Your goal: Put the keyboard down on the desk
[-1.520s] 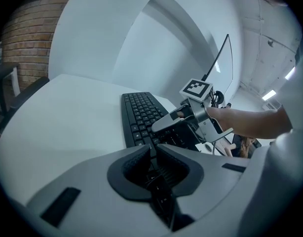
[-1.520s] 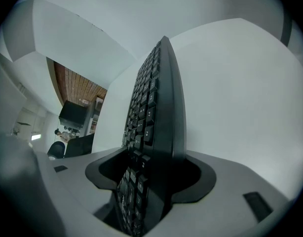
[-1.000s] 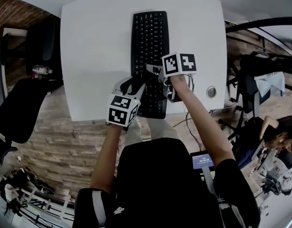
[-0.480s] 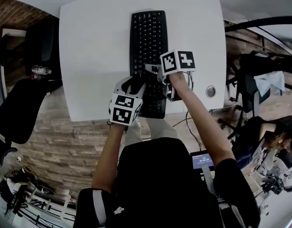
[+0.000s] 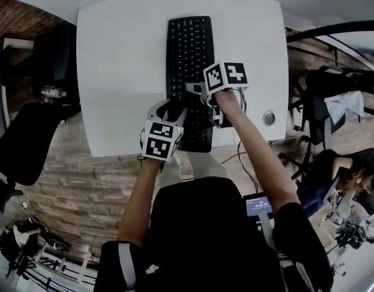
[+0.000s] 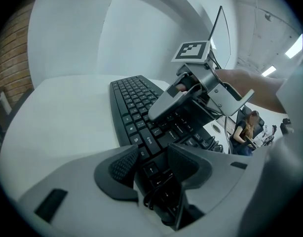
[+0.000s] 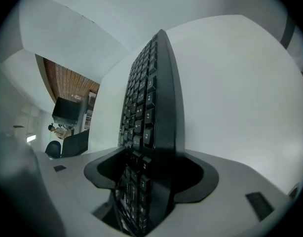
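Scarcely moved, one keyboard (image 5: 190, 47) overhangs the tabletop (image 5: 120, 72) edge; my left gripper (image 5: 169, 111) gapes above it, my right gripper (image 5: 197, 90) is opening around it.

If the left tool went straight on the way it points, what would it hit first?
The keyboard, already between the jaws of the left tool. Further along the keys, probably the right tool, whose jaws are opening around the keyboard; depth is unclear.

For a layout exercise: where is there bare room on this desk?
Free: the wide strip between the left edge of the desk and the keyboard; another right of it, past the grommet. Crowded: the keyboard's near end, where the left gripper and right gripper sit, the right's jaws opening around it.
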### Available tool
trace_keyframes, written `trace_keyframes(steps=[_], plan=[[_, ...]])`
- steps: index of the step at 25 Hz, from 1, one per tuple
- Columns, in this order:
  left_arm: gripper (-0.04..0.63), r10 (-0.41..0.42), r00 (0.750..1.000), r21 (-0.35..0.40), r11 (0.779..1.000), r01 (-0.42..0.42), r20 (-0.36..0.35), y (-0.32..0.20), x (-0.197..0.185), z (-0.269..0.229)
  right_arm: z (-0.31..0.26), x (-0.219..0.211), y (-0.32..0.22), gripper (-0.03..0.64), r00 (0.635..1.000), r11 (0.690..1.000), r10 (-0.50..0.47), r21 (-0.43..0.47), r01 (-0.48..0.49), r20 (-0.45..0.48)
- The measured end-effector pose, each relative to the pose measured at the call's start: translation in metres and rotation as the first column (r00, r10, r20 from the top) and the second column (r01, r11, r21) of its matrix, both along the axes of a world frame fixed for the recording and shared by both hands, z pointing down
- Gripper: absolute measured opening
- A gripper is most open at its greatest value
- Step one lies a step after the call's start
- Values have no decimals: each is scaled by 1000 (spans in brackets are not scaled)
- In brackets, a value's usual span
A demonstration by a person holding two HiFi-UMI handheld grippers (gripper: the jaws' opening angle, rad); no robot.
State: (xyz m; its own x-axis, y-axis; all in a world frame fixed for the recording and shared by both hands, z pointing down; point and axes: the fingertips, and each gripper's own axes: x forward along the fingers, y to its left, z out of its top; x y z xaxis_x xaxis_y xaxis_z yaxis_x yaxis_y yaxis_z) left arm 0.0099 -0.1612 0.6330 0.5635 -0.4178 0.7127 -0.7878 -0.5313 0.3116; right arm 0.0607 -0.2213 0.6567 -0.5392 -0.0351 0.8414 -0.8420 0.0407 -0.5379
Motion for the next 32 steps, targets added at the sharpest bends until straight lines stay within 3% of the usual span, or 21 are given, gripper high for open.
trace_keyframes(steps=[20,28,32], plan=[[179,0,1000,9,1000,0,26,-1,3,3,3,10,-3,322,992,999,-29,18,32,-125],[179,-8,998,49,999,5,63,0,8,1,4,13,-4,327,989,999,-31,5,32,-143],[179,6,998,30,1000,-8,62,0,9,-2,5,14,-4,330,988,999,-32,-1,32,-153]])
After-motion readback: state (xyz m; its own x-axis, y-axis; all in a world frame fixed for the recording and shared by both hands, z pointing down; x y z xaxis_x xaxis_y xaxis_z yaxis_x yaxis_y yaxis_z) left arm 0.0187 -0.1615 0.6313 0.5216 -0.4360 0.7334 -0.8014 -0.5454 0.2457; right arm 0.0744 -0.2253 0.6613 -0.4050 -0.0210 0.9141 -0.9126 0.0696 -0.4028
